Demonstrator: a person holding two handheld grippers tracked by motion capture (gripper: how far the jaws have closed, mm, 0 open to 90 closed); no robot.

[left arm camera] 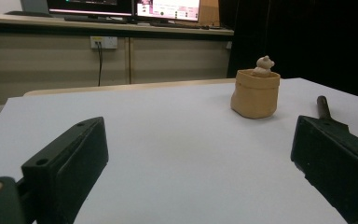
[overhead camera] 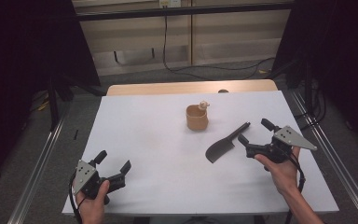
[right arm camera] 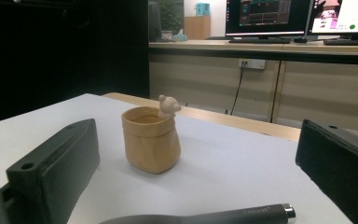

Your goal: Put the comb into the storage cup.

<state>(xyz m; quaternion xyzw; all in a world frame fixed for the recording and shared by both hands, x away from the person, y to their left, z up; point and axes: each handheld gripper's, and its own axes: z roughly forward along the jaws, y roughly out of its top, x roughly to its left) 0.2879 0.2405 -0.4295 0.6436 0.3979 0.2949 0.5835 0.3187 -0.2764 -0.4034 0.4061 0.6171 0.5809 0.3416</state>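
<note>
Left gripper point(overhead camera: 113, 162) is sitting near the desk's point(overhead camera: 158, 154) front-left corner, jaws spread wide, gripping nothing; its cable is running off the front edge, cut off. One tan cup point(overhead camera: 197, 117) with a small bear figure on its rim is standing toward the back edge, middle; its inside is hard to make out. One dark spatula point(overhead camera: 225, 143) is lying right of centre, its blade end cropped in the right gripper view. Right gripper point(overhead camera: 254, 132) is hovering just beside its handle near the right edge, jaws wide, touching nothing.
</note>
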